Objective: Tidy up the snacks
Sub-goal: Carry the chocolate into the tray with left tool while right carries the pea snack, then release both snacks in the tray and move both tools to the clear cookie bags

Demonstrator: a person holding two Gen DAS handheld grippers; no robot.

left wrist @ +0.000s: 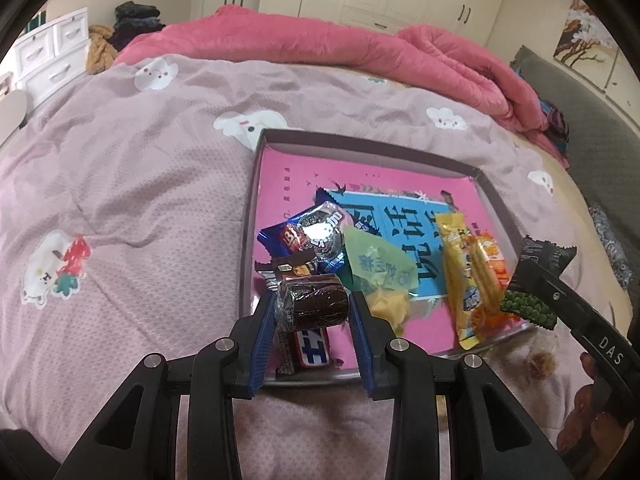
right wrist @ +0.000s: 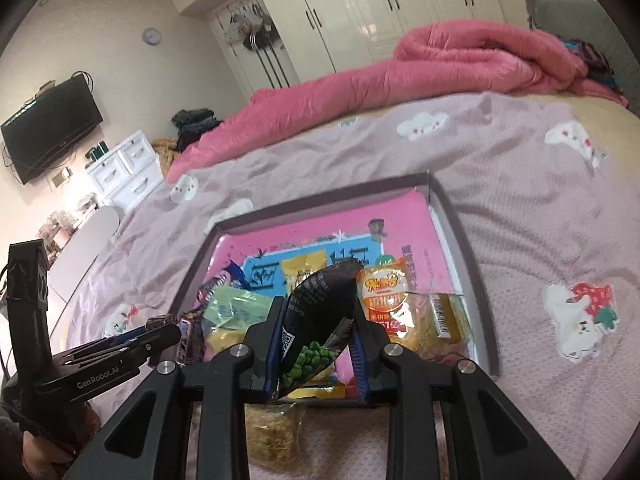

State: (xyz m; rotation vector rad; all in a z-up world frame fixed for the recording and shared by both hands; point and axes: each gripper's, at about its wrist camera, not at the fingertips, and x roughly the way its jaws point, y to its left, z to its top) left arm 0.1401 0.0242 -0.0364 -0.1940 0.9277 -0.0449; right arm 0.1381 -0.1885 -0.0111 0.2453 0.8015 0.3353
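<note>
A shallow grey-walled box [left wrist: 256, 208] with a pink printed bottom lies on the bed and holds several snacks. My left gripper [left wrist: 313, 304] is shut on a brown chocolate roll [left wrist: 316, 300] in clear wrap, held over the box's near left corner above a blue bar [left wrist: 312, 350]. My right gripper [right wrist: 316, 344] is shut on a black packet of green peas [right wrist: 320, 316], held over the near edge of the box [right wrist: 460, 232]. In the left wrist view that pea packet [left wrist: 532, 276] and the right gripper [left wrist: 540, 280] show at the box's right side.
Inside the box lie an Oreo pack [left wrist: 324, 232], a green pouch [left wrist: 380, 268], yellow packs [left wrist: 464, 268] and an orange pack [right wrist: 384, 300]. A noodle-like snack [right wrist: 272, 436] lies on the mauve bedspread [left wrist: 120, 184] just outside the box. A pink quilt [left wrist: 360, 52] is heaped at the far side.
</note>
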